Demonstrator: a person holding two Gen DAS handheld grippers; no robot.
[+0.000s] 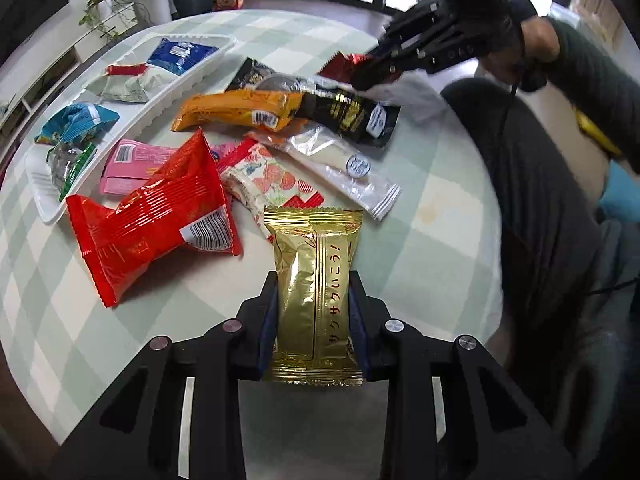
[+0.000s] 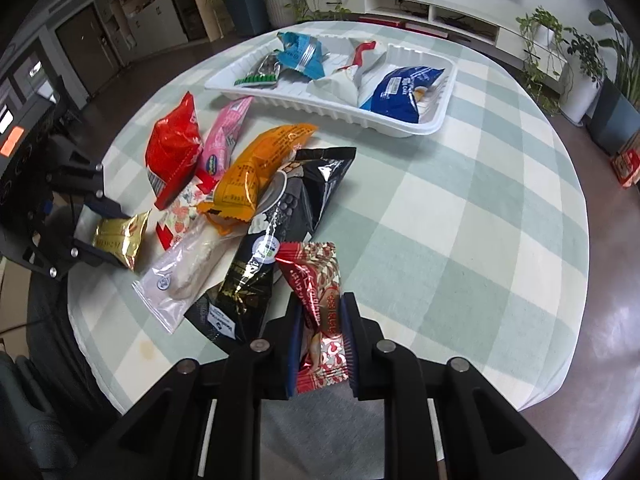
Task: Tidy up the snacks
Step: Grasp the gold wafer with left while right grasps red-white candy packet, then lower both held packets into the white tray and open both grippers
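My left gripper (image 1: pixel 314 280) is shut on a gold snack packet (image 1: pixel 312 236), held just above the table; in the right wrist view that gripper (image 2: pixel 116 236) and the gold packet (image 2: pixel 126 232) sit at the far left. My right gripper (image 2: pixel 322 304) is shut on a red patterned packet (image 2: pixel 312 268); the left wrist view shows that gripper (image 1: pixel 372 68) blurred at the upper right. A loose pile lies between them: a red bag (image 1: pixel 160 216), an orange packet (image 1: pixel 240 110), a black one (image 1: pixel 348 114) and a clear one (image 1: pixel 340 164). The white tray (image 2: pixel 400 130) holds several packets.
The round table (image 2: pixel 460 220) has a pale green checked cloth with bare room to the right of the pile. A person's dark-clad torso (image 1: pixel 540 200) is at the table's near edge. Potted plants (image 2: pixel 580 64) and a low white cabinet (image 2: pixel 440 4) stand beyond the table.
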